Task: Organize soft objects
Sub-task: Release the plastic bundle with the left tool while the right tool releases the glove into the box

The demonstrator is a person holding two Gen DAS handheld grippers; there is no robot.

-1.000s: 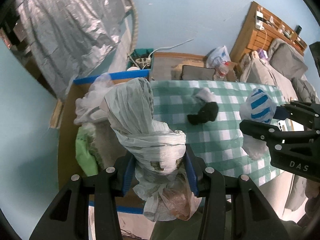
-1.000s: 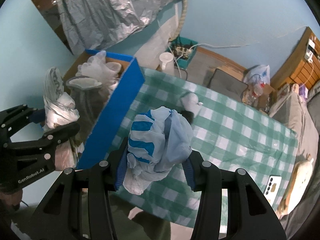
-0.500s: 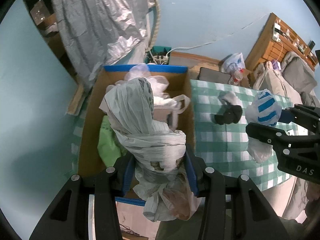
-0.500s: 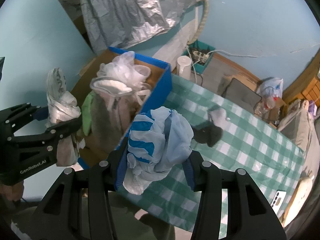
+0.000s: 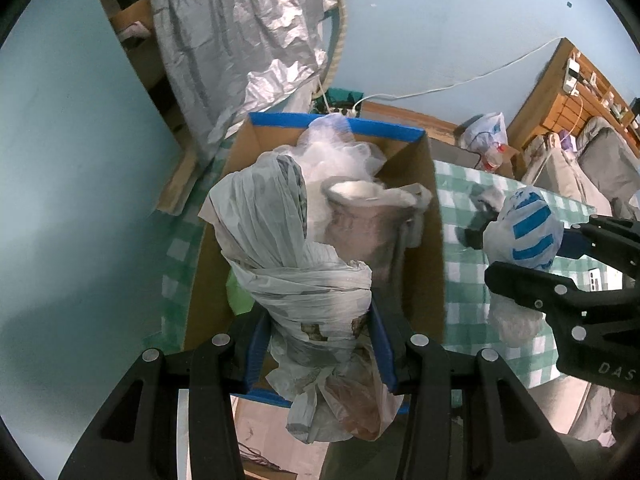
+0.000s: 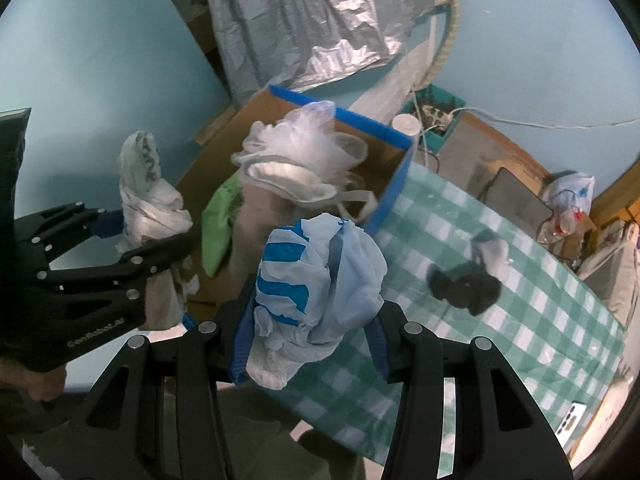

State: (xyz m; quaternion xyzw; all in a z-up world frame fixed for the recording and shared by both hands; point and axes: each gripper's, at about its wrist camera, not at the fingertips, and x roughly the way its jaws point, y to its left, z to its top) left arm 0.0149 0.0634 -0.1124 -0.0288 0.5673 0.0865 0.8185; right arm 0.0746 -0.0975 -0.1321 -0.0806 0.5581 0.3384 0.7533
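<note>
While the left gripper (image 5: 318,346) clamps a knotted grey plastic bag (image 5: 288,268) above the blue-edged cardboard box (image 5: 436,264), the right gripper (image 6: 310,334) pinches a blue-striped white bag (image 6: 320,276) over the box's edge at the green checked tablecloth (image 6: 532,320). Black cloth (image 6: 466,286) lies on the tablecloth.

Home bedroom: bed with grey bedding (image 5: 600,164), wooden headboard shelf (image 5: 576,92), checked tablecloth (image 6: 520,280), blue walls.

Two wrist fisheyes, angled steeply down, close above, sharing cardboard box (image 5: 436,240) and checked tablecloth (image 6: 540,320)
</note>
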